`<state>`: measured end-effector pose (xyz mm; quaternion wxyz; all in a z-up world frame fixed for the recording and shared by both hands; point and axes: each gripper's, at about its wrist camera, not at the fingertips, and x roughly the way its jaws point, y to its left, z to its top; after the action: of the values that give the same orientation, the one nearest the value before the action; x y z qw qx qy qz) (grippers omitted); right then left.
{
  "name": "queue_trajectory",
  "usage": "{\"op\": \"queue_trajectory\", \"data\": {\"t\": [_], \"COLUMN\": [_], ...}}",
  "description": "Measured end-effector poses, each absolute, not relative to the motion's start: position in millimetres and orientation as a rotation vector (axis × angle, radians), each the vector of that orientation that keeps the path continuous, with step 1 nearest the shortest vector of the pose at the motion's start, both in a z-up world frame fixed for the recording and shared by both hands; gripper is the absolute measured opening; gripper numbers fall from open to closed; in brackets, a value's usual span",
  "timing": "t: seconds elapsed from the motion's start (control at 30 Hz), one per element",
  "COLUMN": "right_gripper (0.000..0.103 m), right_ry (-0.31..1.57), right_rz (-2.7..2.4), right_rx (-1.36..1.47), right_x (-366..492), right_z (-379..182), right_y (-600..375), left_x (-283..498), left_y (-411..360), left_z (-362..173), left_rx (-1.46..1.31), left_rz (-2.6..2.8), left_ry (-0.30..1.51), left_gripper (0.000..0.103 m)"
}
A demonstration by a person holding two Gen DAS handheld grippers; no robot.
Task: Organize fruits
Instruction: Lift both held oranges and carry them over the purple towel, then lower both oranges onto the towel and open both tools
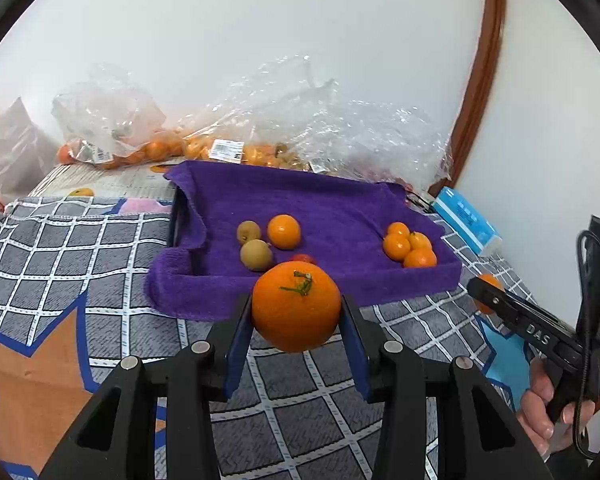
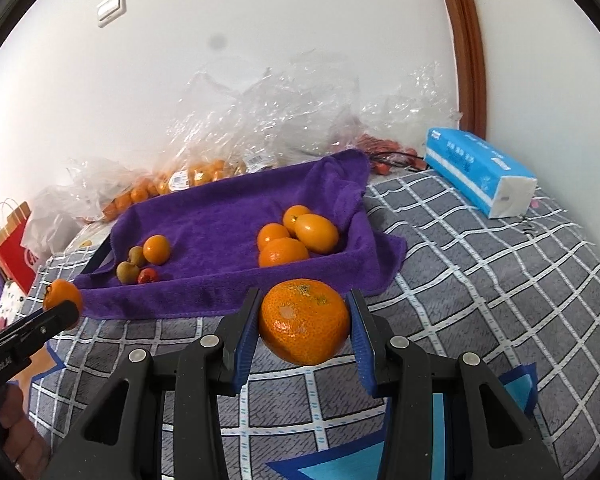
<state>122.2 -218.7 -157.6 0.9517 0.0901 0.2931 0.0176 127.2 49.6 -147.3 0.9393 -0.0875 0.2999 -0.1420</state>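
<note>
Clamped in my left tool [image 1: 296,320], a smooth stemmed orange [image 1: 296,310]; my right tool [image 2: 304,330] grips a pebbly mandarin [image 2: 304,320]. Both hang over the checked bedspread [image 2: 480,280], just short of the towel-lined tray [image 1: 300,196]. I'm mid-carry (sorting by kind, I judge): next, release each gently beside its matching cluster [image 2: 296,236].

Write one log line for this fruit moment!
left gripper: holds orange | right gripper: holds mandarin | purple towel tray: fruit inside

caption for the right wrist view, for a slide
Right gripper holds an orange before a purple towel-lined tray of sorted fruit.
</note>
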Motion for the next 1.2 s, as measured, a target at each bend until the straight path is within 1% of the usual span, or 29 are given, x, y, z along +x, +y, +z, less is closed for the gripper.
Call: {"op": "queue_trajectory", "data": {"t": [0.33, 0.67, 0.9, 0.97, 1.1, 1.2], "right_gripper": [0.042, 0.042, 0.042, 0.042, 0.042, 0.042], "right_ry": [0.604, 0.581, 0.586, 0.595, 0.598, 0.609], "right_rz": [0.113, 0.157, 0.186, 0.202, 0.215, 0.233], "right_rx": [0.241, 0.189, 0.144, 0.129, 0.077, 0.064], "right_x": [126.0, 152.4, 175.7, 181.2, 193.7, 205.4], "right_z": [-135.7, -106.4, -106.6, -104.6, -101.3, -108.1], "right_y": [-223.5, -206.8, -185.7, -181.0, -171.2, -163.4], "left_x": [131.2, 137.4, 138.7, 142.5, 156.3, 168.0], "left_y": [73.9, 90.2, 100.7, 98.9, 102.9, 92.0], "left_z": [-145.2, -145.2, -141.5, -139.5, -132.1, -121.7], "left_rx": [-0.285, -0.344, -0.375, -0.337, -0.407, -0.328], "left_rz": [-0.243, -0.186, -0.153, -0.123, -0.187, -0.155], "left_ry": [0.603, 0.601, 0.59, 0.611, 0.683, 0.681], "left_gripper": [0.041, 0.041, 0.041, 0.041, 0.041, 0.041]}}
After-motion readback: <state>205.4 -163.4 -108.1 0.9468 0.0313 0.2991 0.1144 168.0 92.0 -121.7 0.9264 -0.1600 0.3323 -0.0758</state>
